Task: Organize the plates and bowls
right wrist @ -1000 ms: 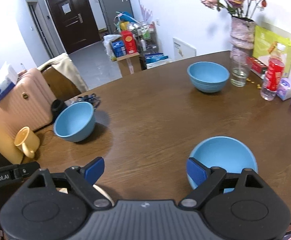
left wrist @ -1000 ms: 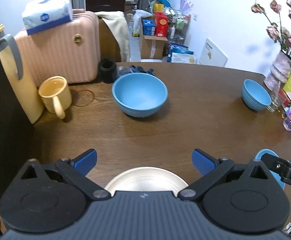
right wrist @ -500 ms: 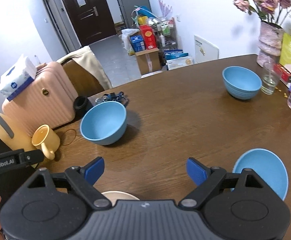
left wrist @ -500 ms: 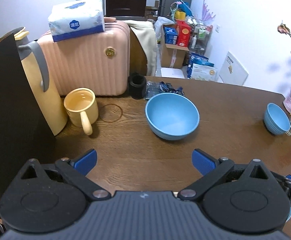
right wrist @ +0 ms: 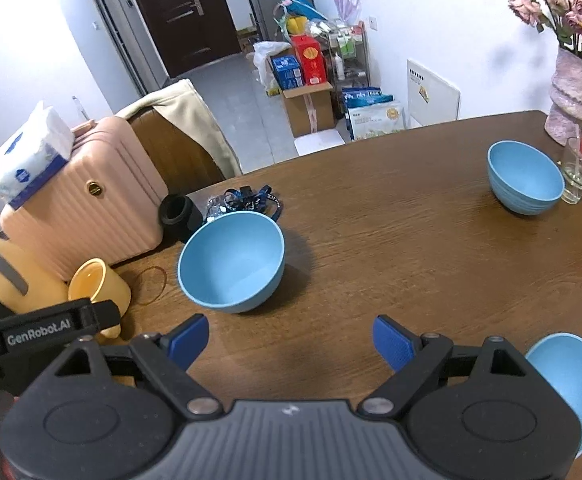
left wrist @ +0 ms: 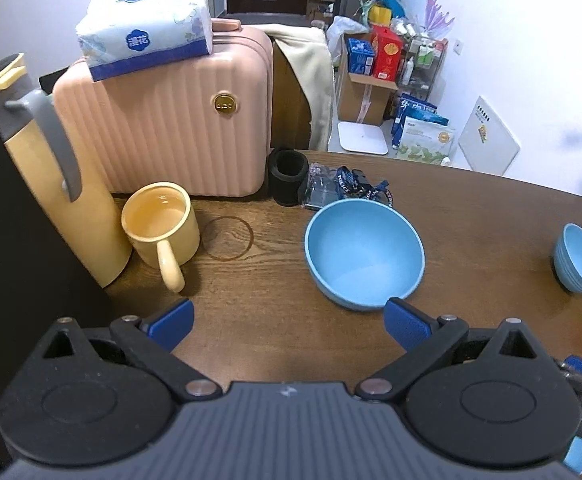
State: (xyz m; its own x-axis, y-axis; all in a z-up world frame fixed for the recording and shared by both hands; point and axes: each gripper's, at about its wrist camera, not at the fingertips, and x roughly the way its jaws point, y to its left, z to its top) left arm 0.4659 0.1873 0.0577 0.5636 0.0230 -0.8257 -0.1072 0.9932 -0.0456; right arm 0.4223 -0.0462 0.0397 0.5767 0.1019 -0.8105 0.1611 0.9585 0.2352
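You have three blue bowls, all upright and empty: a large one point(right wrist: 231, 265) just right of the mug point(right wrist: 99, 286), a ribbed one point(right wrist: 525, 178) far right of it (beside a glass), another point(right wrist: 571, 384) nearest you.

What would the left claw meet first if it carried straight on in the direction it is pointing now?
Probably bare table first, since the open left claw points between the yellow mug and the large blue bowl. The bowl's near rim sits close beside its right finger; depth is unclear.
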